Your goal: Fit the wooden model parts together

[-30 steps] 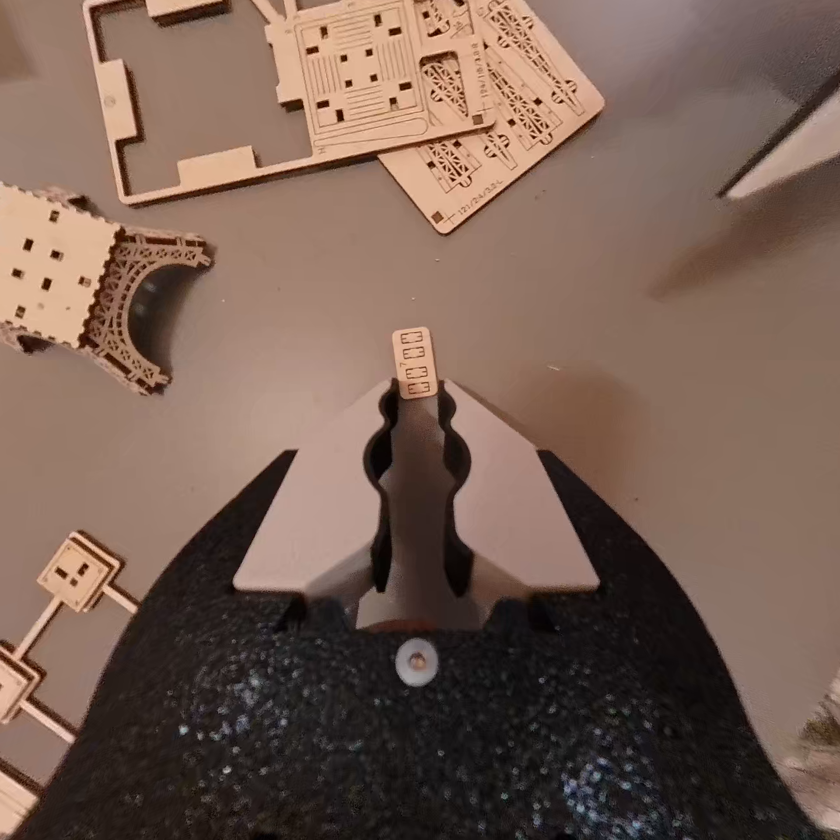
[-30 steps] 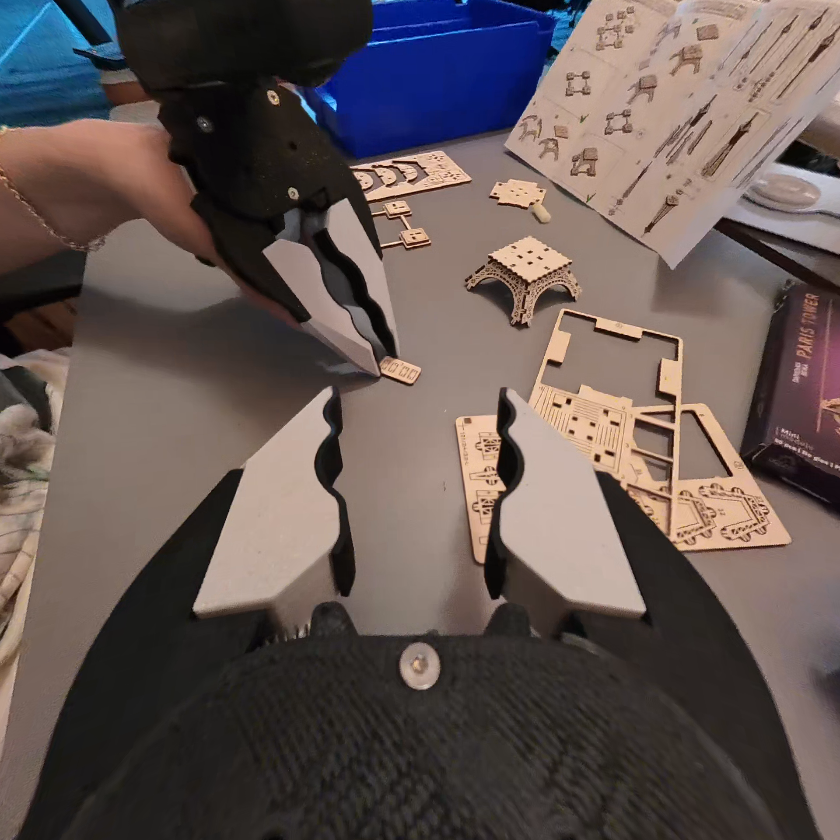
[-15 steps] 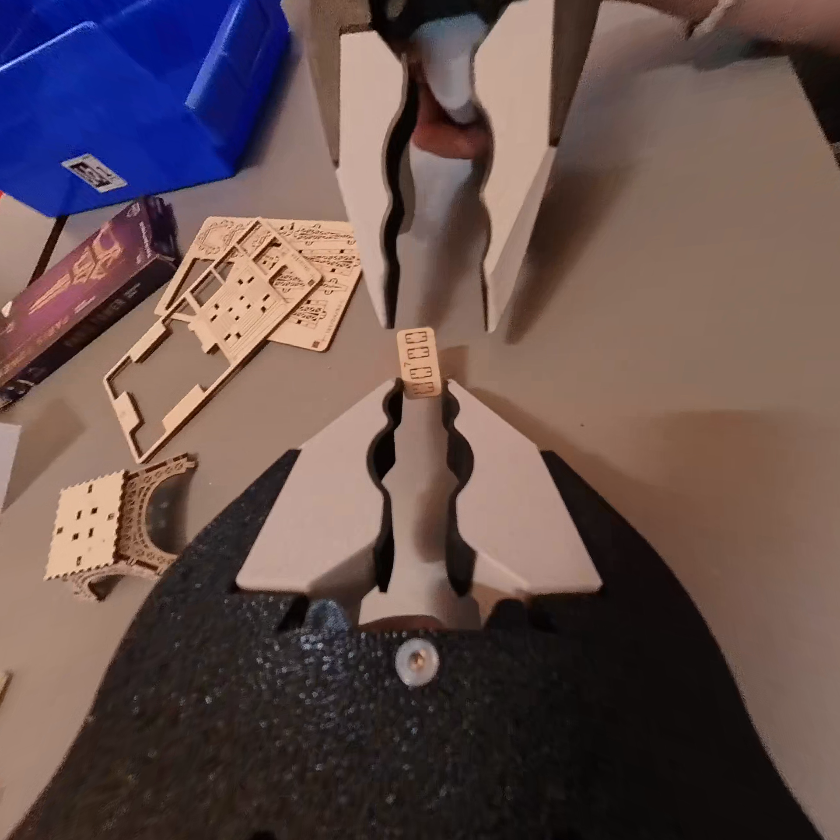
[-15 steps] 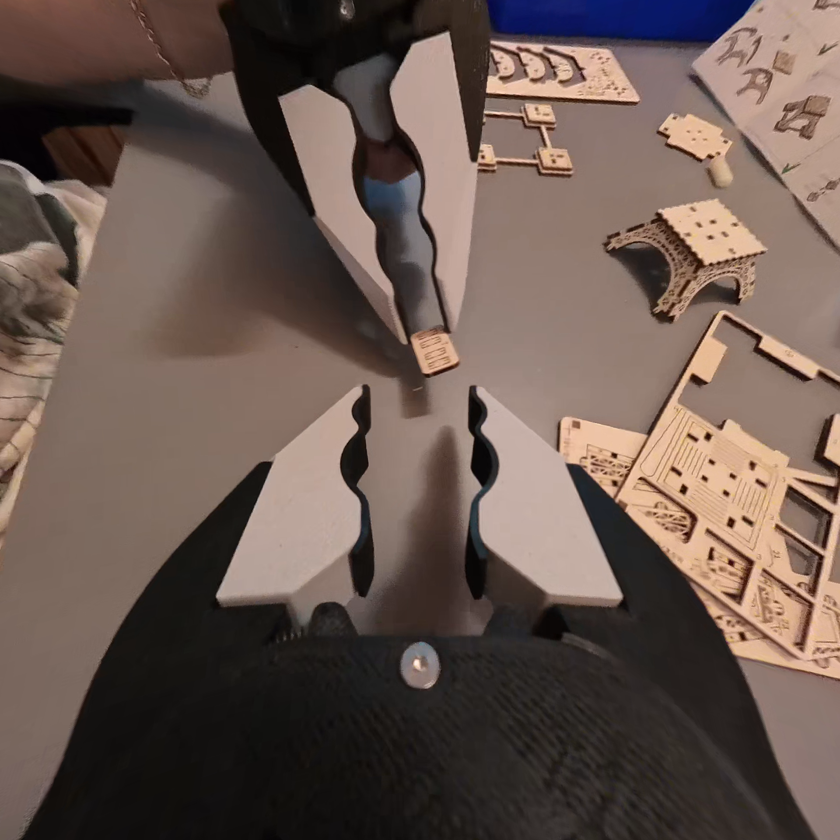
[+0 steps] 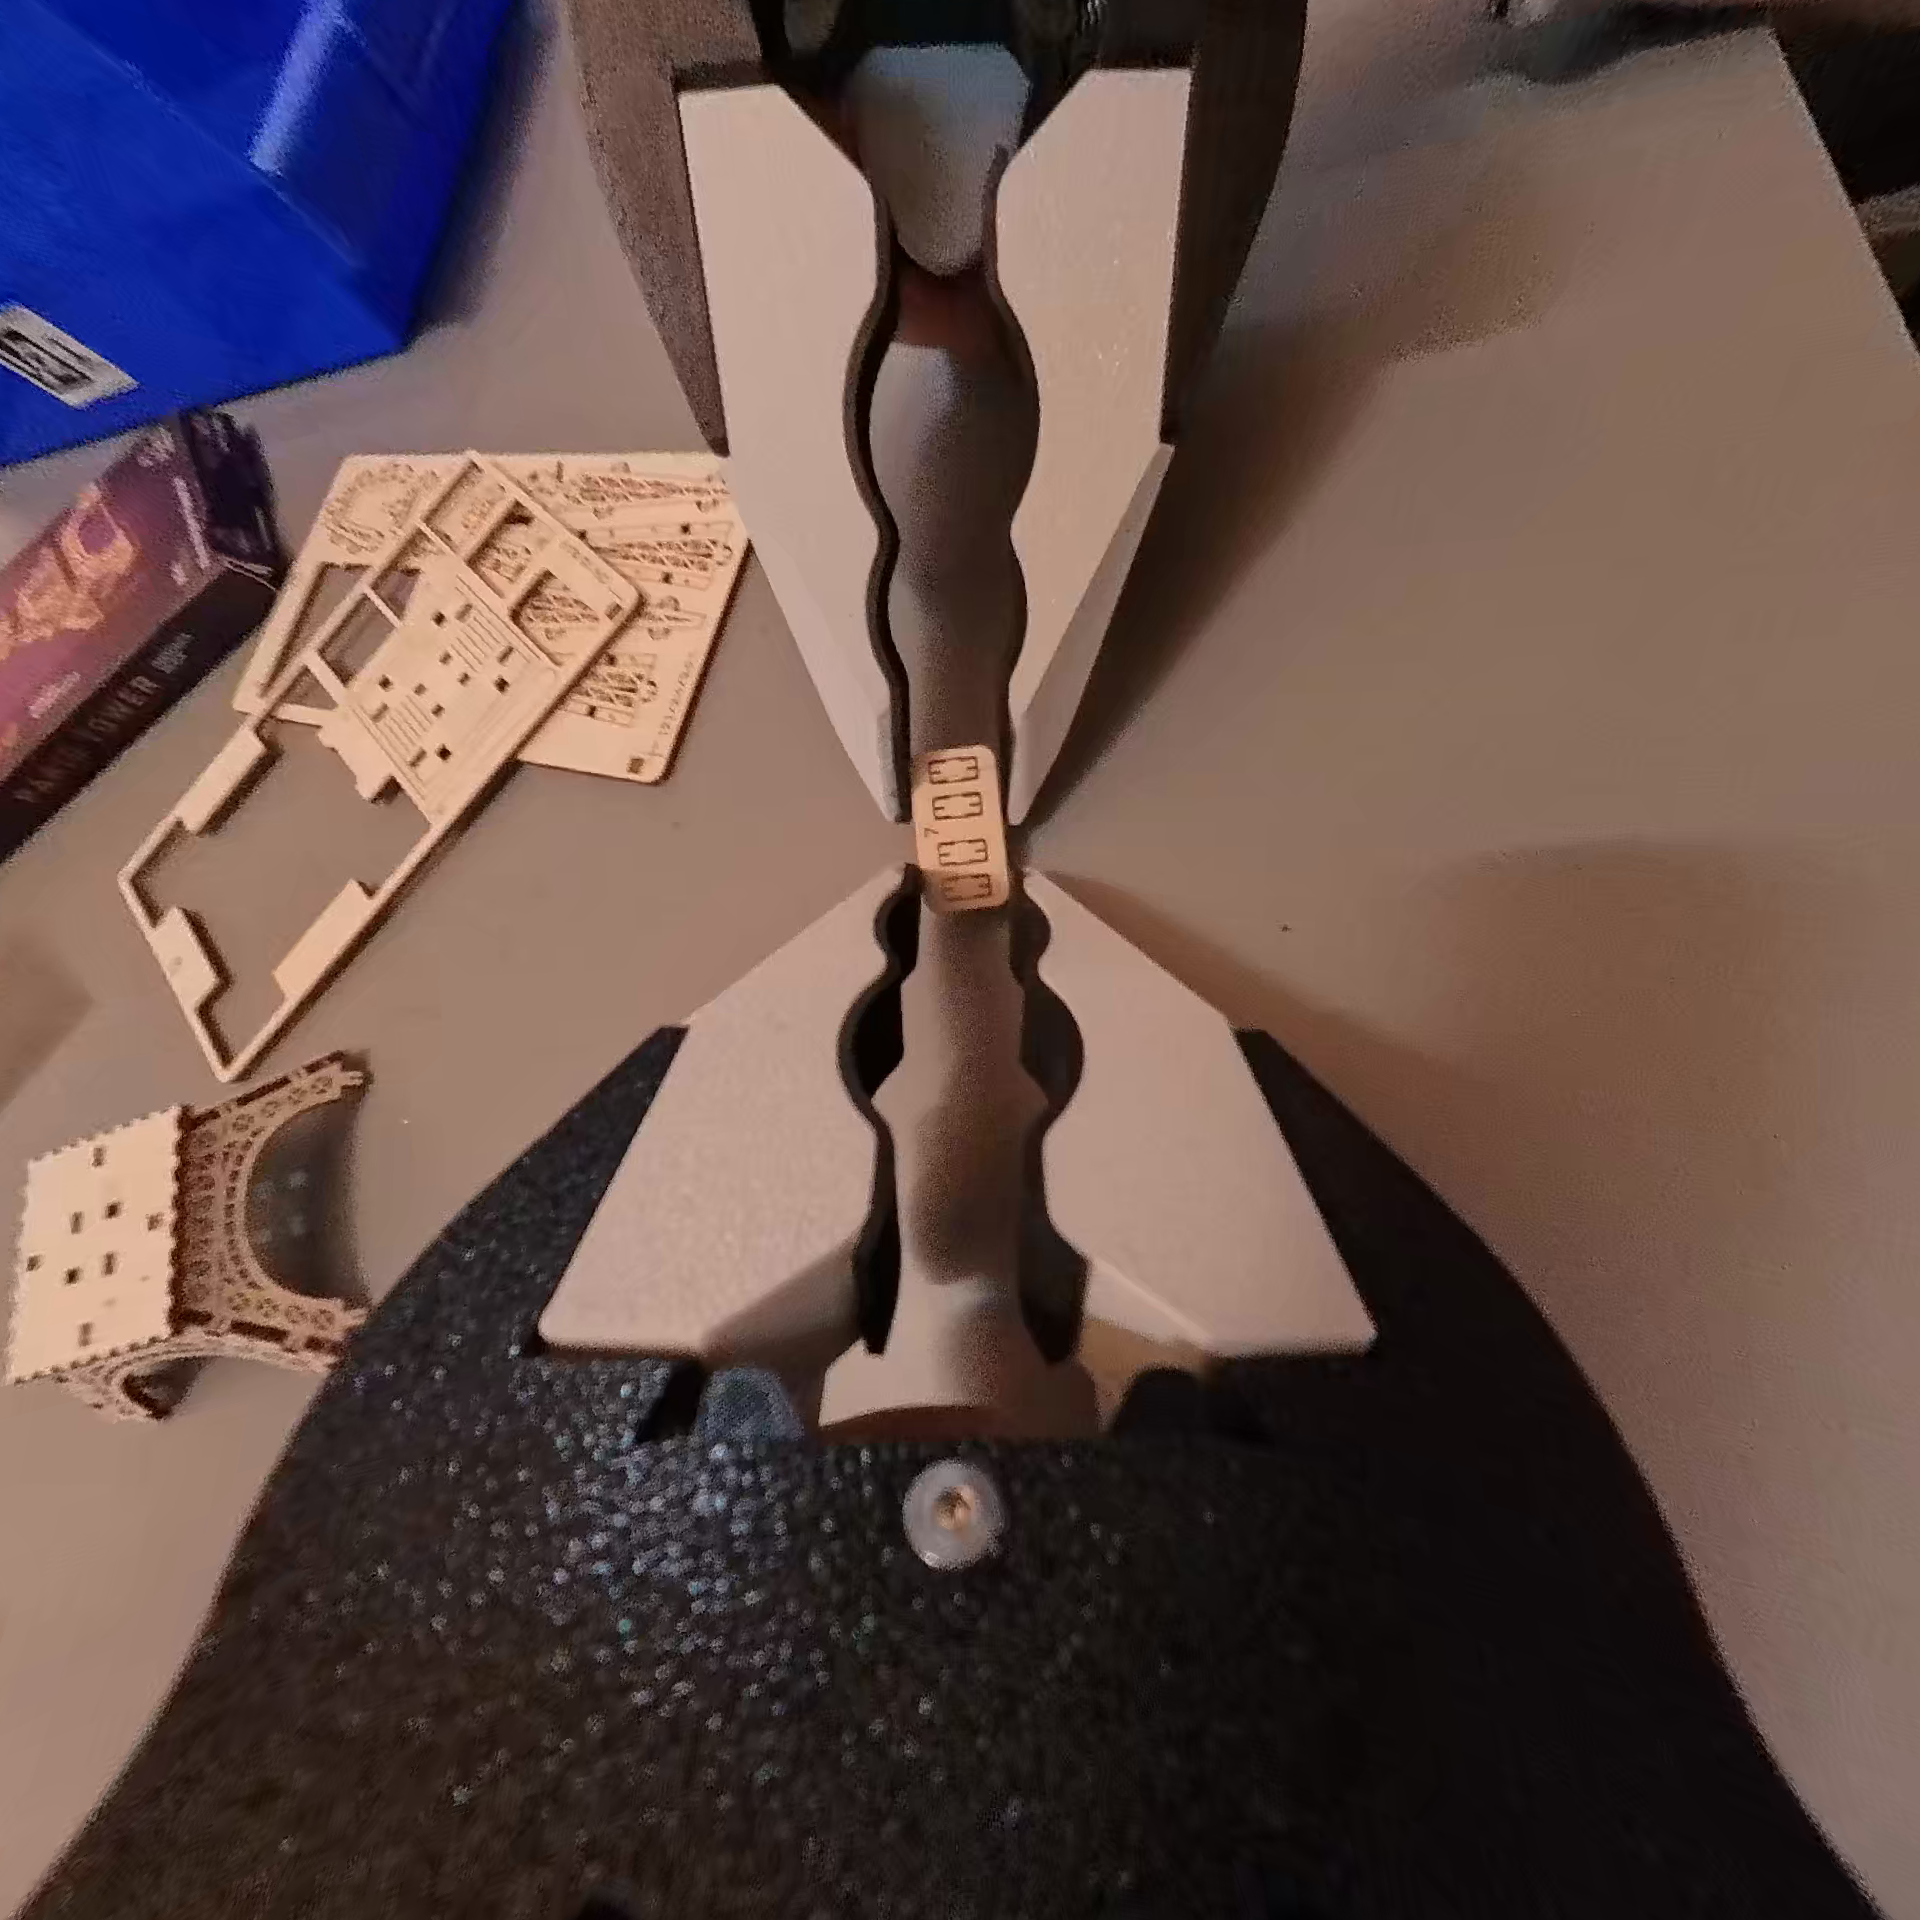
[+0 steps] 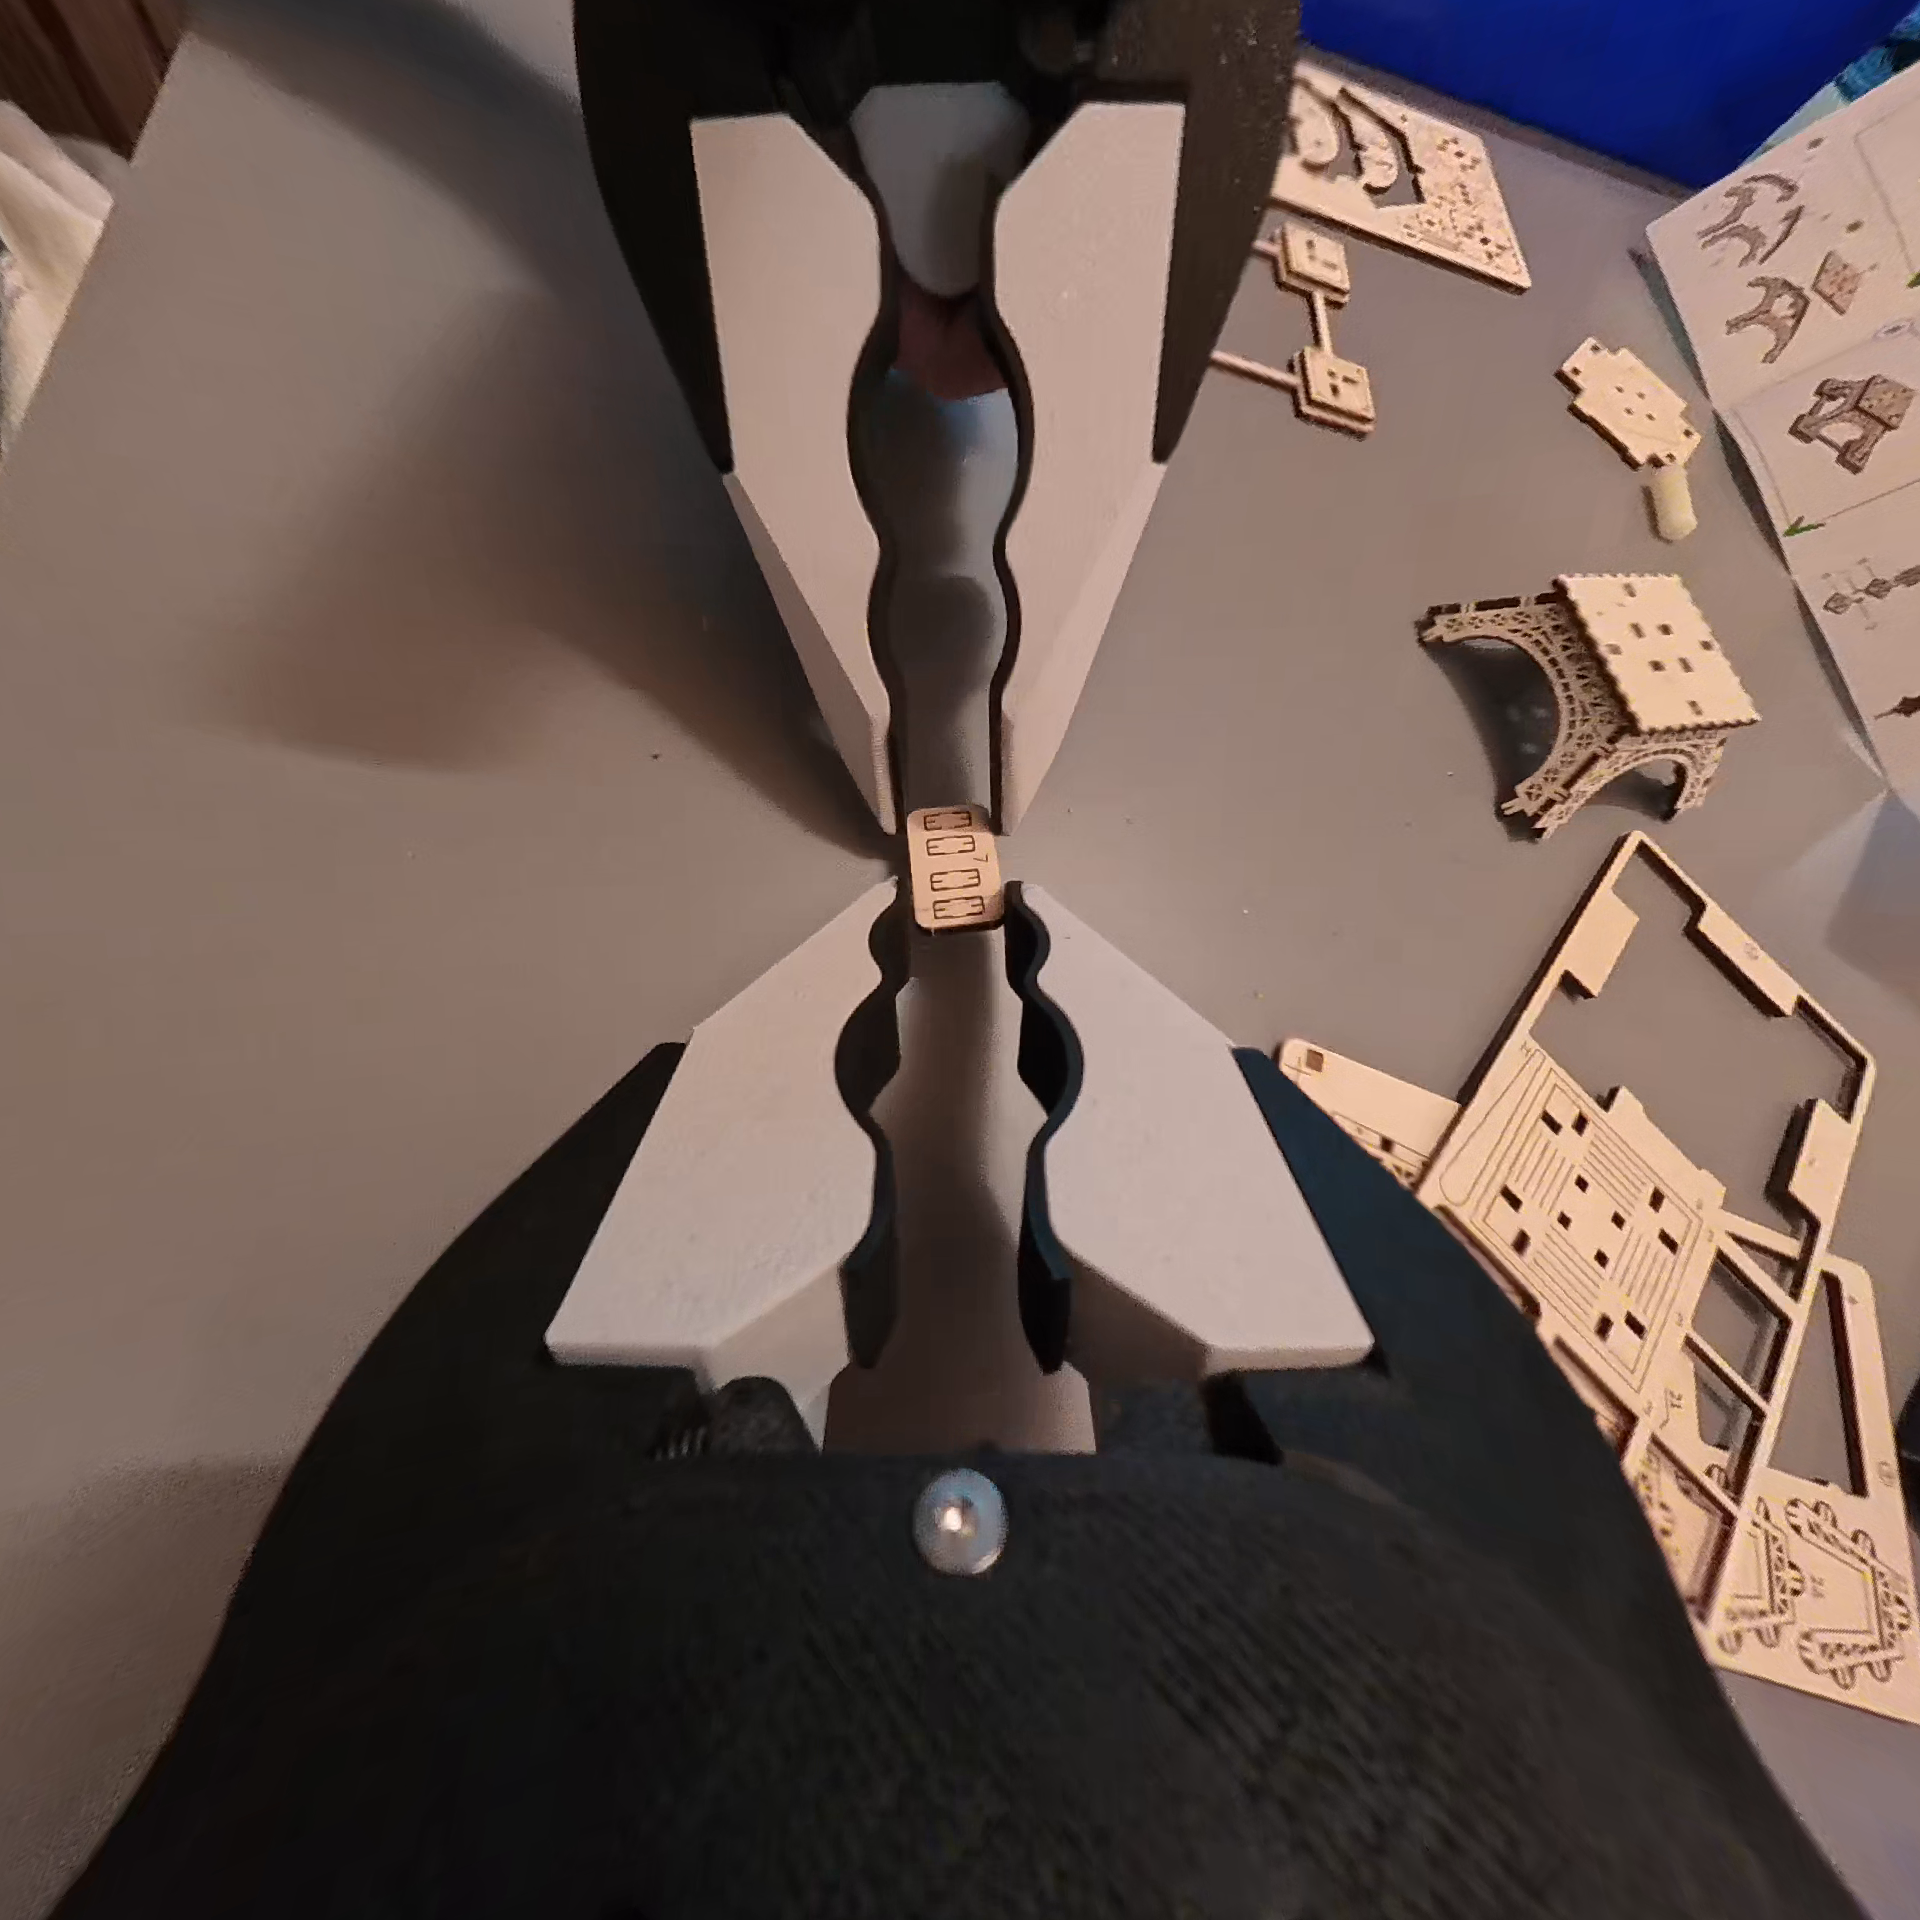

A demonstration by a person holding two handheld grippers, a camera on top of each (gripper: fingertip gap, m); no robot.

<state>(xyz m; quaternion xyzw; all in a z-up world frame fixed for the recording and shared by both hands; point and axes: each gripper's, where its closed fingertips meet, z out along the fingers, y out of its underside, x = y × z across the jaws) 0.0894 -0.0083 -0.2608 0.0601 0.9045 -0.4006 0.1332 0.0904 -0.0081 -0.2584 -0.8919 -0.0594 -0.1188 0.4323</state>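
Note:
A small wooden strip (image 5: 964, 829) with several engraved slots hangs above the grey table between both grippers, which face each other tip to tip. My left gripper (image 5: 961, 896) is shut on the strip's near end. My right gripper (image 6: 954, 899) is shut on the strip (image 6: 953, 868) at its other end. The right gripper shows from above in the left wrist view (image 5: 961, 805), and the left gripper in the right wrist view (image 6: 948, 821). An assembled tower base (image 5: 156, 1247) lies on its side at the left; it also shows in the right wrist view (image 6: 1600, 707).
Punched-out wooden sheets (image 5: 436, 707) lie on the table, also in the right wrist view (image 6: 1662, 1195). A blue bin (image 5: 208, 187) and a dark box (image 5: 114, 603) sit beyond them. An instruction sheet (image 6: 1818, 312), a small square part (image 6: 1626, 400) and linked parts (image 6: 1320, 322) lie farther off. The grippers are tip to tip, or close to it. The assembled tower base (image 5: 156, 1247) is about equally far from each gripper, around 15 cm. The right camera catches it too, in the right wrist view (image 6: 1605, 636).
The grippers have turned to face each other and come together. My right gripper has narrowed from wide open and closed on the free end of the strip that the left gripper holds.

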